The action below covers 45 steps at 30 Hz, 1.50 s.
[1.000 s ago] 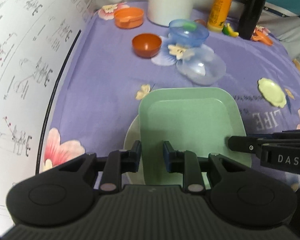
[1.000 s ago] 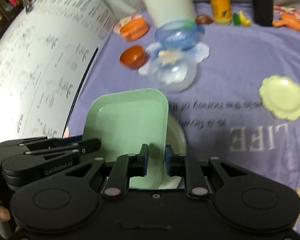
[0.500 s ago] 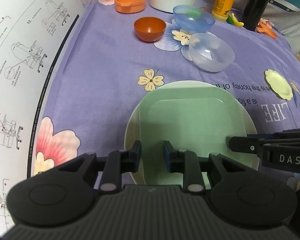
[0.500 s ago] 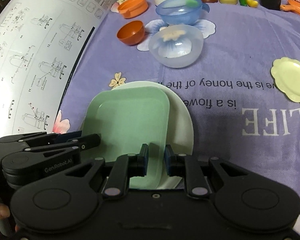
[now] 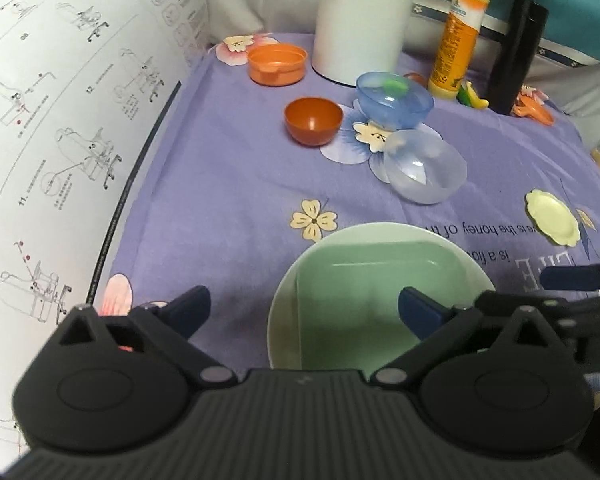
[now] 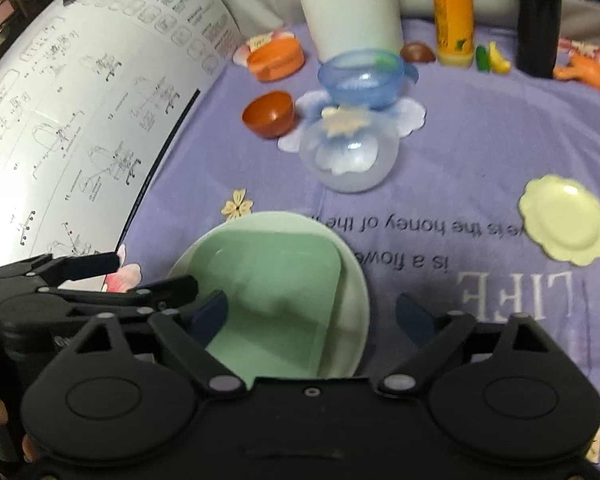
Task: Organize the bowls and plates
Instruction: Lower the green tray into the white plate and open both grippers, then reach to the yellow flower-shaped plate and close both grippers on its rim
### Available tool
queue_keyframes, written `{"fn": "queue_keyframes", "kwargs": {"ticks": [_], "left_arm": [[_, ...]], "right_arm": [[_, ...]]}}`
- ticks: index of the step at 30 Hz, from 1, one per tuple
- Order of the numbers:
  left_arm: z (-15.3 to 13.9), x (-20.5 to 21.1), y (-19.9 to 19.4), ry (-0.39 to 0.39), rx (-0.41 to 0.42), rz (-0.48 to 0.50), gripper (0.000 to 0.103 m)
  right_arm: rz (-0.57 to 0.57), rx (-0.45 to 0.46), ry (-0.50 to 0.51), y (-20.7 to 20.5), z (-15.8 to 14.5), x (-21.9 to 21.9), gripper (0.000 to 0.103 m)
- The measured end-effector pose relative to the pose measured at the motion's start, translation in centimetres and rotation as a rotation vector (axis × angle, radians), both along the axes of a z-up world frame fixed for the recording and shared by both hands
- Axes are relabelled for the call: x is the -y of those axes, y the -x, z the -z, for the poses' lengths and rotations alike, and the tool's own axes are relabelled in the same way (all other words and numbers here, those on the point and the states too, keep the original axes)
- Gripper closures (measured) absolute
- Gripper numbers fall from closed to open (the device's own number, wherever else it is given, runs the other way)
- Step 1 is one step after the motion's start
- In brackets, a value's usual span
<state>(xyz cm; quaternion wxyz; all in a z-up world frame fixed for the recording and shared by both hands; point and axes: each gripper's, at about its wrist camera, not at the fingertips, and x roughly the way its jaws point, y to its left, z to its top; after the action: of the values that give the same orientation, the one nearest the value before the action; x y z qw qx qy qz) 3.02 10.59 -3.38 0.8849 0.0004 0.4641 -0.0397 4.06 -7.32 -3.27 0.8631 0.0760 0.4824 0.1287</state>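
On the purple flowered tabletop [image 5: 228, 184] the green square plate [image 5: 364, 296] lies on the round pale plate [image 5: 284, 312] — between both spread-apart, empty grippers: left gripper [image 5: 304, 312], right gripper [image 6: 312, 314].

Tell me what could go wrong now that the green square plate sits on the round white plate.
1. The square green plate sits off-centre on the round white plate, so a bump could slide it.
2. Both the left gripper and right gripper hang open right over the stack; pulling back carelessly might catch a rim.
3. The clear plastic bowl lies tipped beside the blue translucent bowl and could roll when grasped.
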Motion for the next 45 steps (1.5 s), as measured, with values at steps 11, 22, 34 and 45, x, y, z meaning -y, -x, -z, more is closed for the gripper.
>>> {"fn": "queue_keyframes", "kwargs": {"ticks": [11, 22, 34, 45], "left_arm": [[-0.7, 2.6, 0.0, -0.015, 0.006, 0.032, 0.000], [-0.9, 7.9, -0.5, -0.046, -0.013, 0.125, 0.000], [-0.4, 17.4, -2.0, -0.072, -0.021, 0.304, 0.000], [1.6, 23.5, -6.2, -0.056, -0.076, 0.351, 0.001]], "right_arm": [[0.063, 0.029, -0.014, 1.2, -0.3, 2.9, 0.005], [0.185, 0.053, -0.044, 1.7, -0.4, 7.7, 0.005], [0.360, 0.075, -0.036, 1.6, 0.6, 17.4, 0.012], [0.456, 0.036, -0.073, -1.4, 3.2, 24.5, 0.036]]}}
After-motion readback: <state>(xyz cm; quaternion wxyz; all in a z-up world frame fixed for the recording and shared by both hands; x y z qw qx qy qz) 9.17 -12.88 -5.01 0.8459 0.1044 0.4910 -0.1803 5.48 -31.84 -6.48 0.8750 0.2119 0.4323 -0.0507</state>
